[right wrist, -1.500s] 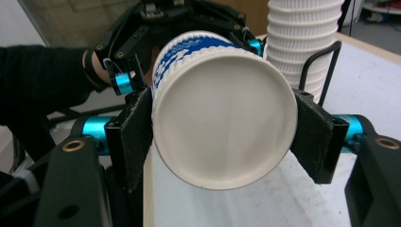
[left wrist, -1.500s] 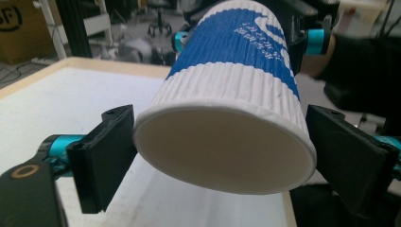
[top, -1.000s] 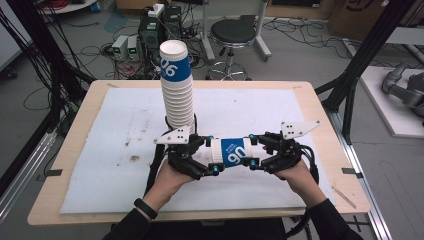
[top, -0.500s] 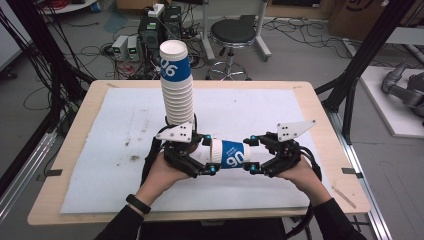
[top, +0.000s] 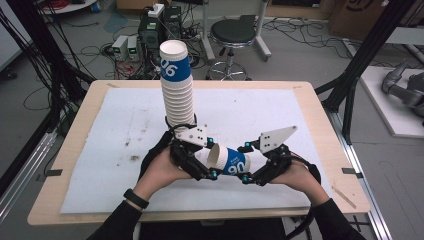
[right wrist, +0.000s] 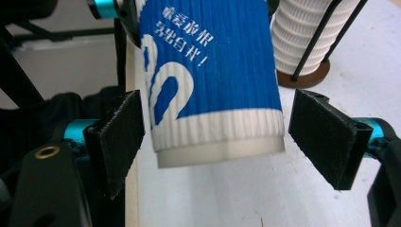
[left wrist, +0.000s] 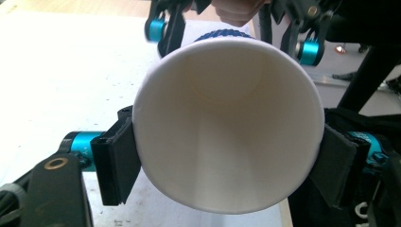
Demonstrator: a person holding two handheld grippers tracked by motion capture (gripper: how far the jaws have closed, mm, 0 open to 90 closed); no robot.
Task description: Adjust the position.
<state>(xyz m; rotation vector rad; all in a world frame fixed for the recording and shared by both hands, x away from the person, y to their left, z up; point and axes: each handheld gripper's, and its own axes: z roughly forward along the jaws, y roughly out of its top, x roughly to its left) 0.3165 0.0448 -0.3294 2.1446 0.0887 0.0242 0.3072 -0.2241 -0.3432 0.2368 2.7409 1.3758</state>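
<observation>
From the high view, I have the paper cup (top: 229,160) lying on its side between my 2 tools, near the table's (top: 75,145) front edge at about 6 o'clock from the cup stack (top: 177,90). The stack stands upright in its wire holder toward 12 o'clock. My left gripper (top: 202,165) clamps the cup's rim end, and my right gripper (top: 248,167) sits at the cup's base end, at 3 o'clock from the left one. The white mat (top: 280,120) covers most of the tabletop.

In the left gripper view, the cup's open mouth (left wrist: 228,125) faces me, and both pads (left wrist: 116,161) press on the rim at 9 and 3 o'clock, so this tool grips the cup.

In the right gripper view, the cup's blue ribbed wall (right wrist: 210,75) hangs between my jaws with its base toward me. The jaws have just been opening. The pad at 9 o'clock (right wrist: 120,137) stands close beside the wall; the pad at 3 o'clock (right wrist: 324,135) stands plainly apart, so this tool has let go. The stack's base (right wrist: 302,52) shows at 1 o'clock.

I judge the handover to the left tool is done. Next I should draw the right tool straight back off the base, then turn the cup upright with the left and carry it toward the stack, keeping the grip gentle so the rim does not crush.
</observation>
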